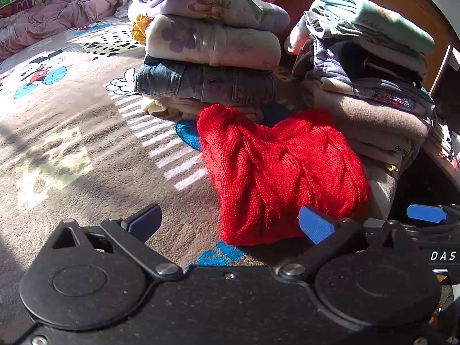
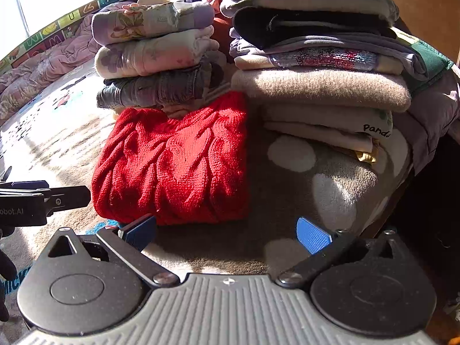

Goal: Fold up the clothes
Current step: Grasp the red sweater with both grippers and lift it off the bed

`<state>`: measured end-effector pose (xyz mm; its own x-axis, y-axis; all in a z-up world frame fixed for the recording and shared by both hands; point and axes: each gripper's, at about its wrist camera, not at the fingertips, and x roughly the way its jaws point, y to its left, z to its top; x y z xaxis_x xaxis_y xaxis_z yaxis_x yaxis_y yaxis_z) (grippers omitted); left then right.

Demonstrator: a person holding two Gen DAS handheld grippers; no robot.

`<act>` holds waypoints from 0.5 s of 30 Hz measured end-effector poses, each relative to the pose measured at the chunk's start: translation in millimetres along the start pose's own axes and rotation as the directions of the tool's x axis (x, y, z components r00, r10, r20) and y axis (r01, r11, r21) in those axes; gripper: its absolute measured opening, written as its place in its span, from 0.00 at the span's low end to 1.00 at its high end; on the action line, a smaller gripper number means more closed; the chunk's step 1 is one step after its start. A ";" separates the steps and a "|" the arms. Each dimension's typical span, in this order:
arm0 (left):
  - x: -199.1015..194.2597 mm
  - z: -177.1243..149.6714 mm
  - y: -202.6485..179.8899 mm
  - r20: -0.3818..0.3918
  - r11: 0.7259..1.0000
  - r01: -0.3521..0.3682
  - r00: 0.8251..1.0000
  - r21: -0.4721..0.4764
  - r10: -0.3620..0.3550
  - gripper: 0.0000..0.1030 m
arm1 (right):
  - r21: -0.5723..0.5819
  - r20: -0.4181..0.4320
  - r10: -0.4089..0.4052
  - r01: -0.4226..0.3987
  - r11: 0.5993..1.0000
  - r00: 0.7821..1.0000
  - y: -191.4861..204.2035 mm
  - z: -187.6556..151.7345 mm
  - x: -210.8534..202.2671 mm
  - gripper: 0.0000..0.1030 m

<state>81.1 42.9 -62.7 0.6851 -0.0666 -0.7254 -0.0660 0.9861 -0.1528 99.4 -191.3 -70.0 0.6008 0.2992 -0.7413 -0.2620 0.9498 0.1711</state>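
Observation:
A red cable-knit sweater (image 1: 281, 169) lies folded on the patterned carpet, in front of two stacks of folded clothes; it also shows in the right wrist view (image 2: 175, 161). My left gripper (image 1: 230, 224) is open and empty, just short of the sweater's near edge. My right gripper (image 2: 227, 231) is open and empty, a little before the sweater's near right corner. The left gripper's body (image 2: 34, 201) shows at the left edge of the right wrist view.
A left stack (image 1: 210, 46) has floral tops over jeans. A taller right stack (image 1: 371, 86) holds a brown sweater and more tops. A crumpled pink garment (image 1: 60, 14) lies far left by an alphabet mat. A wooden panel (image 1: 402, 3) stands behind.

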 end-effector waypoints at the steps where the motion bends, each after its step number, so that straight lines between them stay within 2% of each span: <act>1: 4.0 1.9 2.1 0.006 1.000 -0.003 1.000 -0.017 0.003 1.00 | 0.000 0.014 0.009 -0.009 1.000 1.000 -1.2 2.6 3.2 0.99; 5: 24.7 11.1 10.2 -0.064 0.999 -0.016 0.998 -0.037 0.014 1.00 | 0.014 0.049 0.043 -0.044 0.999 0.998 -4.5 15.2 18.2 0.99; 9: 38.0 16.1 21.6 -0.052 0.997 -0.026 0.998 -0.069 0.022 0.99 | 0.024 0.061 0.059 -0.061 0.998 0.996 -7.5 25.8 33.3 1.00; 11: 42.7 18.7 27.1 -0.041 0.995 0.002 0.999 -0.097 -0.006 0.98 | 0.031 0.067 0.065 -0.068 0.997 0.996 -9.4 30.2 40.4 1.00; 14: 48.5 23.4 30.0 -0.027 0.993 0.038 0.999 -0.115 -0.042 0.85 | 0.040 0.075 0.075 -0.078 0.996 0.994 -12.3 37.0 51.1 1.00; 15: 50.9 25.1 29.7 -0.024 0.992 0.051 0.998 -0.115 -0.054 0.77 | 0.043 0.081 0.076 -0.079 0.996 0.994 -13.2 38.2 53.6 1.00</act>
<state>132.2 72.6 -87.4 0.6703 -0.1236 -0.7317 -0.1139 0.9572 -0.2660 163.9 -184.3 -87.2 0.6387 0.3767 -0.6709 -0.2762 0.9261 0.2570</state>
